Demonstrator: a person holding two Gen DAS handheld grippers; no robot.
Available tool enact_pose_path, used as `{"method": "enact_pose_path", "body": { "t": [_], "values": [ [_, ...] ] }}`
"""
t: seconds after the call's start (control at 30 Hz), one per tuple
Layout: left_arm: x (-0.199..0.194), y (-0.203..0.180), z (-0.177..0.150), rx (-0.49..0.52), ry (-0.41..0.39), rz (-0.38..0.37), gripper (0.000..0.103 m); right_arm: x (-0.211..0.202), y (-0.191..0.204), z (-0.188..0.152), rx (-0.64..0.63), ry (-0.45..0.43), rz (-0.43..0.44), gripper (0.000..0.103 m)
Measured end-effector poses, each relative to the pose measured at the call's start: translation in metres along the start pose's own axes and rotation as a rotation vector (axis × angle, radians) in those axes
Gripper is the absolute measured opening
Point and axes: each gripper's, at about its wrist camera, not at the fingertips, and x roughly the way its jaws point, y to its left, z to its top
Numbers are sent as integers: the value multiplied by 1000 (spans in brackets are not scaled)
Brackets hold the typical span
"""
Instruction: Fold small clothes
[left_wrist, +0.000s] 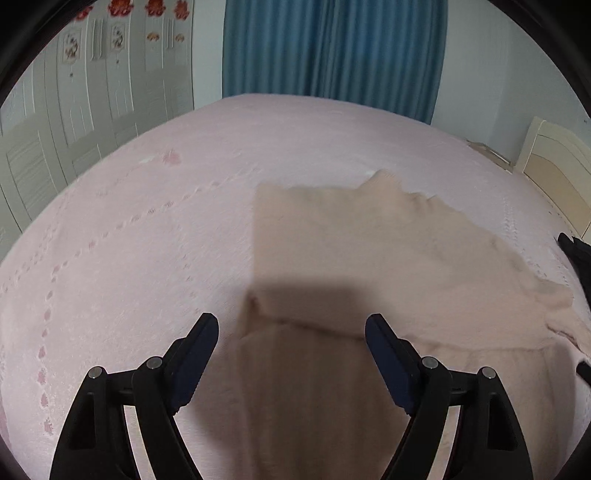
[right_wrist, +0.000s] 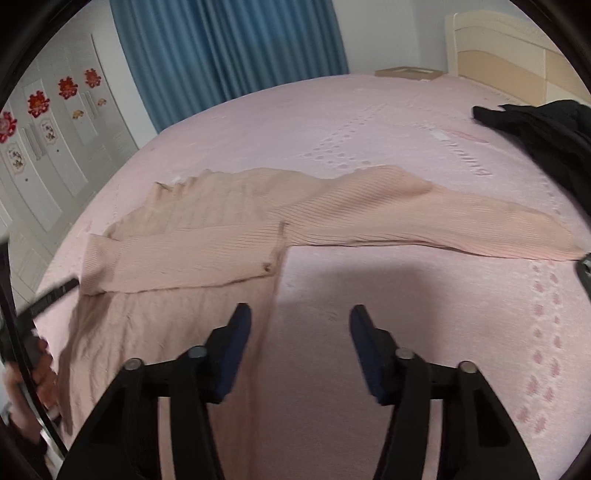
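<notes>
A: Sweater (right_wrist: 207, 236), ribbed peach knit, lies flat on the pink bed (right_wrist: 388, 122). 1 sleeve is folded across the chest; the other sleeve (right_wrist: 424, 218) runs long axis L-to-R, well out to the right.

B: Claws? We read both as spread, holding nothing: left gripper (left_wrist: 291, 321) over the folded body, right gripper (right_wrist: 301, 314) at the hem edge, so nearer that sleeve.

A: Obstacles: black garment (right_wrist: 546, 125) lies beyond the cuff, apart from it.
</notes>
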Motion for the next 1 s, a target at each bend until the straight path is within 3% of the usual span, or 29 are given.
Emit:
{"method": "enact_pose_path", "body": {
  "t": [0.17, 0.3, 0.4, 0.43, 0.5, 0.57, 0.7, 0.83, 0.9, 1.0],
  "values": [
    [22, 20, -13, -55, 84, -86, 81, 28, 13, 30, 1, -4, 24, 51],
    [26, 2, -20, 11, 86, -20, 85, 71, 27, 52, -56, 35, -36, 51],
    [28, -9, -21, 68, 93, 30, 86, 98, 36, 52, -97, 75, -74, 43],
    [27, -10, -21, 72, 89, 28, 86, 97, 41, 48, -129, 46, -99, 41],
    [27, -4, -23, 55, 92, 9, 86, 93, 50, 45, -183, 23, -102, 15],
    [25, 2, -22, 31, 91, -18, 86, 90, 59, 42, -238, 5, -123, 4],
    [26, 1, -21, 27, 88, -16, 86, 78, 66, 51, -262, -62, -106, 2],
    [27, 1, -22, 29, 87, -11, 86, 59, 63, 90, -195, -166, -88, 2],
    [25, 3, -22, 22, 84, -14, 86, 63, 60, 99, -164, -161, -86, 2],
    [19, 13, -21, -24, 52, -34, 86, 85, 56, 97, -160, -111, -161, 2]
  ]
}}
